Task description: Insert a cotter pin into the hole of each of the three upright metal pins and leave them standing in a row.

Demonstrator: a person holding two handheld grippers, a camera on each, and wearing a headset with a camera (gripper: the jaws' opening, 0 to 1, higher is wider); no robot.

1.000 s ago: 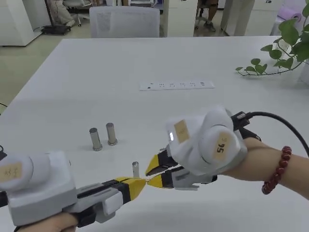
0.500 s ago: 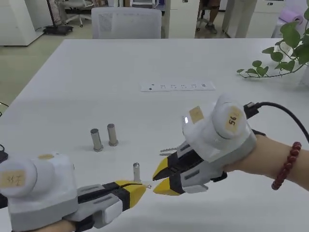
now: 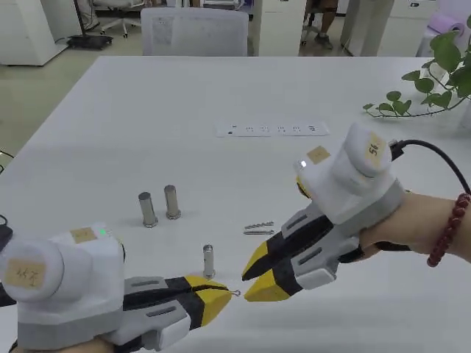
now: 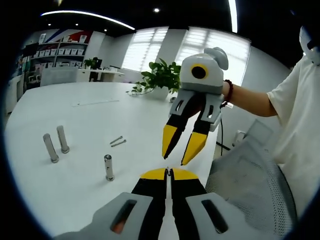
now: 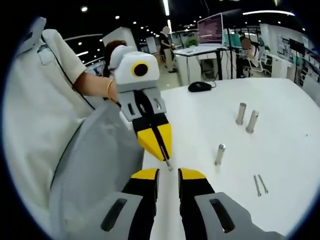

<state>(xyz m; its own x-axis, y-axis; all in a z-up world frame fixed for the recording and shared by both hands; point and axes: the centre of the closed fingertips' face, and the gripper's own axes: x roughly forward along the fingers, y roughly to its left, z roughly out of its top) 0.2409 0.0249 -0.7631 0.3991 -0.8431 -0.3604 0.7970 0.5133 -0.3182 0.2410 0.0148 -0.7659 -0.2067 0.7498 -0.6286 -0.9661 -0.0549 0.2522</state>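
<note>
Gripping cotter pin (image 3: pixel 234 293), left gripper (image 3: pixel 225 296) fingers closed; right gripper (image 3: pixel 252 285) fingers held open just beside; metal pin (image 3: pixel 208 261) near.

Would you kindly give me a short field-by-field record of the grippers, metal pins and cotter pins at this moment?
left gripper: jaws shut on a cotter pin
right gripper: jaws open, empty, tips facing the left one
lone metal pin: upright, just beyond the gripper tips
paired metal pins: two upright, side by side, farther left
spare cotter pins: two lying on the table
</note>
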